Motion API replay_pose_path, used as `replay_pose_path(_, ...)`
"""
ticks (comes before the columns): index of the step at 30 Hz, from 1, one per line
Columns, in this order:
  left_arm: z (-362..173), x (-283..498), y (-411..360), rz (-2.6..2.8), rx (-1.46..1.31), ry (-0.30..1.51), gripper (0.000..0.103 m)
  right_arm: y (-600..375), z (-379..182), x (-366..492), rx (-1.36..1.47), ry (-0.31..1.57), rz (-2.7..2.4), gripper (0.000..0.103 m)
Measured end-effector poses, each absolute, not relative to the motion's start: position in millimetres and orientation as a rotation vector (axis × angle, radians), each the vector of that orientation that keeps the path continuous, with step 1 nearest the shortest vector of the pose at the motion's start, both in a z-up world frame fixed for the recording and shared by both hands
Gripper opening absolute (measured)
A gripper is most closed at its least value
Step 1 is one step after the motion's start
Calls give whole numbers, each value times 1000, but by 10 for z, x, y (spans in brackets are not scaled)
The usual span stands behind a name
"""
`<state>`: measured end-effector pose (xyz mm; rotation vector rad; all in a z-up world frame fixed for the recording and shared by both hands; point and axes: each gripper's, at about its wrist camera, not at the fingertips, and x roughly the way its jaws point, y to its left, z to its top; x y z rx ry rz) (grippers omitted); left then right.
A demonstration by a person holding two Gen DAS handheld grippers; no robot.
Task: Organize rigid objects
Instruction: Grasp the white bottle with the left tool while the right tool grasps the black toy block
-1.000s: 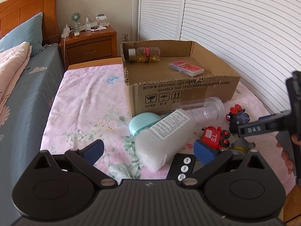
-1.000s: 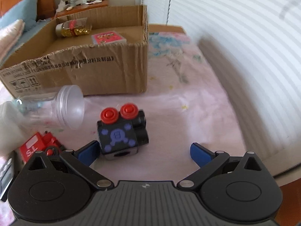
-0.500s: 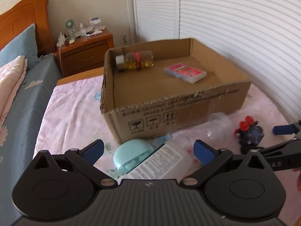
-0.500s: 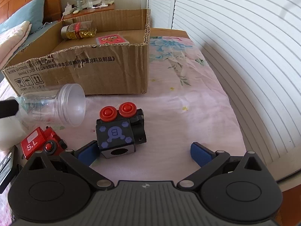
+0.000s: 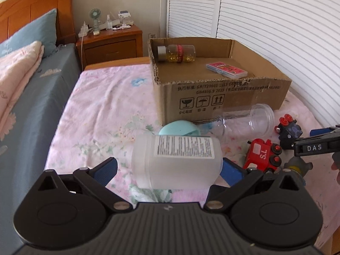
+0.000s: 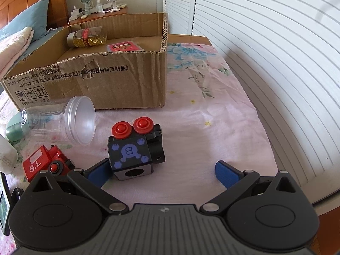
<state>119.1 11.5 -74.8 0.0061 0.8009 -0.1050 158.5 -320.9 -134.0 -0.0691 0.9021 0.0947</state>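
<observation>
An open cardboard box (image 5: 223, 93) stands on the pink floral sheet; it holds a capsule bottle (image 5: 176, 53) and a pink card pack (image 5: 226, 70). A white labelled bottle (image 5: 176, 163) lies on its side between the wide-open fingers of my left gripper (image 5: 167, 169). A clear plastic jar (image 5: 244, 120), a teal case (image 5: 179, 128) and a red toy train (image 5: 263, 154) lie near it. My right gripper (image 6: 162, 171) is open, with a black toy block (image 6: 133, 148) with red buttons against its left finger (image 6: 99, 172).
A wooden nightstand (image 5: 110, 42) with a small fan stands at the back. A blue-sheeted bed with pillows (image 5: 27, 36) lies left. White louvred doors (image 5: 276, 21) run along the right. A grey-yellow toy (image 5: 297, 166) sits by the train.
My left gripper drew back and down from the box and now has the white bottle between its fingers. My right gripper barely moved; the black toy block stays at its left finger.
</observation>
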Motion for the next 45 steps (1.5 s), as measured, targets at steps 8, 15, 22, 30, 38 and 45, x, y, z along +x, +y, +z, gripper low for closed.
replay_pose_path(8,-888,1288,65,-122,-32,796,84,-3224,-1344,1568,-68,886,106,103)
replay_pose_path(15,-905,1314,178,-81,-38,793,84,-3270,-1361,1536,-57,835,146,103)
replay_pose_path(22,-914,1310,230,-69,-51,789,84,-3240,-1358,1664,-112,838,262,103)
replay_pose_path(30,-919,1326,258,-69,-73,791,84,-3231,-1328,1742,-176,845,418,97)
replay_pose_path(38,-922,1343,244,-57,-75,792,84,-3196,-1274,1621,-171,818,484,68)
replay_pose_path(45,-901,1350,248,-58,-67,798,84,-3179,-1256,1606,-162,818,486,58)
